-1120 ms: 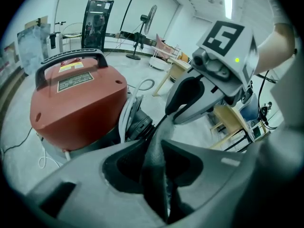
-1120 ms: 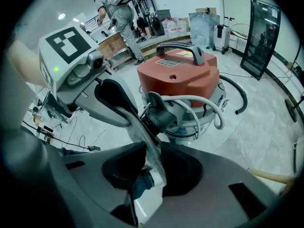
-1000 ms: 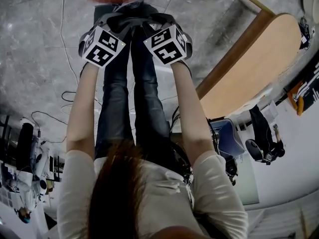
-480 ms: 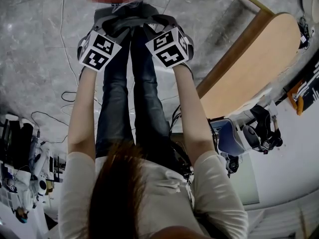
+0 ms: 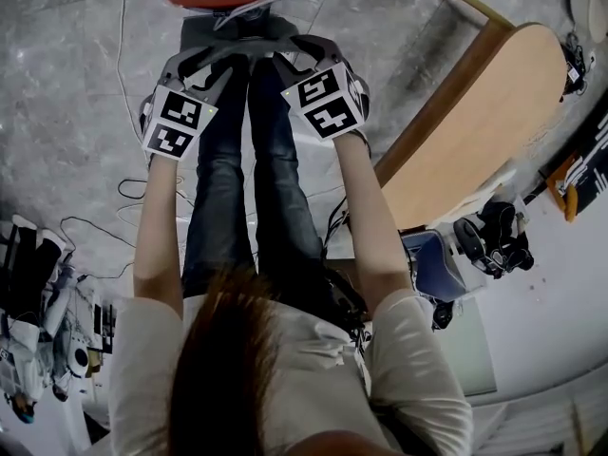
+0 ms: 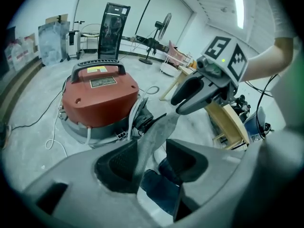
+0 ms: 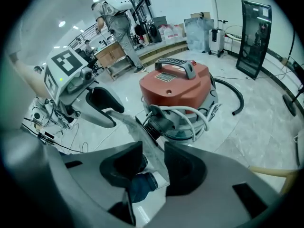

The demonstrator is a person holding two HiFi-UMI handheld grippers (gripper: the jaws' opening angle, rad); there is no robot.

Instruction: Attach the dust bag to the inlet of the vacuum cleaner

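Fingers (image 6: 114, 167) opening, seemingly fabric dust bag (image 6: 159, 129) between

Vacuum cleaner (image 6: 97, 96): red domed lid, grey base, black carry handle. It stands upright on the floor in front of me. Its inlet (image 6: 142, 121) is a black round port low on the side facing me.

Dust bag (image 6: 154, 137): flat, grey, limp sheet seen edge-on. One end meets the inlet, and I cannot tell if it is seated.

The bag passes between the jaws of my left gripper (image 6: 149, 158) and my right gripper (image 7: 152, 163). Both have just been opening, and their pads are not pressing it.
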